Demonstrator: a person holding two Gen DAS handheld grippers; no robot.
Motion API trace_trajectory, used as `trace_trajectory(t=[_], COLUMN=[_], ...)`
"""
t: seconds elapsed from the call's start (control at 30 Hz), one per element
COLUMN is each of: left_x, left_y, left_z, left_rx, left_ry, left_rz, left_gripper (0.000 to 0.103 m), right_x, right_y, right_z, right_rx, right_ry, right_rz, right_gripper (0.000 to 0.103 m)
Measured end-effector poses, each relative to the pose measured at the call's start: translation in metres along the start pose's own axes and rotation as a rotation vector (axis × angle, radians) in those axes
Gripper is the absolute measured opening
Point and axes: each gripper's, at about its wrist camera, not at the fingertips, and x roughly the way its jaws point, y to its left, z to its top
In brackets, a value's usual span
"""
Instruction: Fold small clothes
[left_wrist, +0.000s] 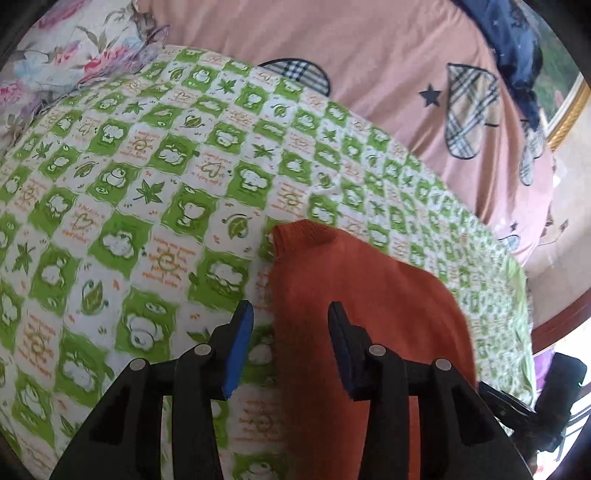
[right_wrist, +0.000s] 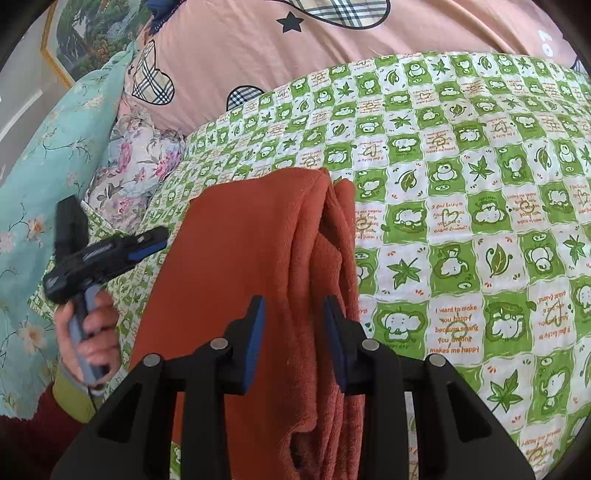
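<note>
A rust-orange knitted garment (left_wrist: 354, 295) lies folded lengthwise on the green-and-white checked quilt (left_wrist: 147, 184). My left gripper (left_wrist: 291, 314) is open above the garment's left edge, holding nothing. In the right wrist view the garment (right_wrist: 251, 266) shows stacked layers along its right side. My right gripper (right_wrist: 293, 306) is open over that layered edge, jaws on either side of the folds, not closed on them. The left gripper (right_wrist: 110, 251) also shows in the right wrist view, held in a hand at the garment's left side.
A pink duvet (left_wrist: 369, 74) with plaid hearts lies behind the quilt. Floral pillows (right_wrist: 136, 162) and a teal floral cloth (right_wrist: 48, 177) sit at the left. A dark blue garment (left_wrist: 517, 48) and a framed picture (right_wrist: 81, 33) are at the back.
</note>
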Motion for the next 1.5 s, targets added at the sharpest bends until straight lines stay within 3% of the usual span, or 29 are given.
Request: trace_trajectory(t=[0.07, 0.13, 0.23, 0.37, 0.47, 0.57, 0.77, 0.9, 1.03, 1.13, 1.2, 1.23, 1.27, 1.33, 1.5], left_x=[-0.016, -0.033, -0.054, -0.074, -0.067, -0.047, -0.034, -0.036, -0.057, -0.08, -0.089, -0.089, -0.086, -0.075, -0.067], left_y=[-0.013, -0.028, -0.047, -0.073, -0.092, -0.093, -0.088, -0.089, -0.081, -0.073, -0.072, -0.072, -0.072, -0.068, -0.068], left_z=[-0.014, -0.033, -0.06, -0.086, -0.107, -0.121, -0.142, -0.141, -0.141, -0.149, -0.157, -0.164, -0.167, -0.178, -0.188], left_rx=[0.04, 0.095, 0.15, 0.245, 0.333, 0.332, 0.293, 0.287, 0.265, 0.254, 0.248, 0.254, 0.261, 0.272, 0.281], left_ry=[-0.021, -0.039, -0.048, -0.03, 0.015, 0.086, 0.074, 0.065, 0.058, 0.042, 0.05, 0.064, 0.071, 0.104, 0.094], left_rz=[-0.031, -0.07, -0.127, -0.274, -0.25, -0.203, -0.185, -0.159, -0.171, -0.206, -0.249, -0.258, -0.243, -0.19, -0.154], left_gripper=[0.042, 0.042, 0.041, 0.041, 0.041, 0.041, 0.042, 0.042, 0.042, 0.042, 0.042, 0.042, 0.042, 0.042, 0.04], right_x=[0.006, 0.016, 0.004, -0.029, -0.012, 0.014, 0.023, -0.006, -0.051, -0.053, -0.037, -0.025, -0.018, -0.009, -0.01], right_y=[-0.002, 0.0, 0.008, 0.01, -0.01, -0.029, -0.035, -0.02, 0.005, 0.022, 0.023, 0.014, 0.006, -0.015, -0.019], right_z=[0.004, 0.005, 0.01, 0.022, 0.018, 0.004, -0.001, -0.005, -0.026, -0.047, -0.06, -0.068, -0.074, -0.08, -0.078], right_rx=[-0.006, -0.019, -0.038, -0.057, -0.041, -0.003, 0.027, 0.021, -0.045, -0.084, -0.109, -0.115, -0.107, -0.049, -0.028], right_ry=[0.009, 0.041, 0.015, -0.056, 0.006, 0.068, 0.039, -0.006, -0.07, -0.018, 0.046, 0.086, 0.111, 0.125, 0.125], right_rz=[-0.002, 0.005, 0.013, 0.032, -0.016, -0.046, -0.075, -0.101, -0.047, 0.046, -0.011, -0.107, -0.15, -0.123, -0.131], right_gripper=[0.034, 0.009, 0.009, 0.009, 0.009, 0.009, 0.01, 0.016, 0.016, 0.016, 0.016, 0.014, 0.011, 0.002, 0.0])
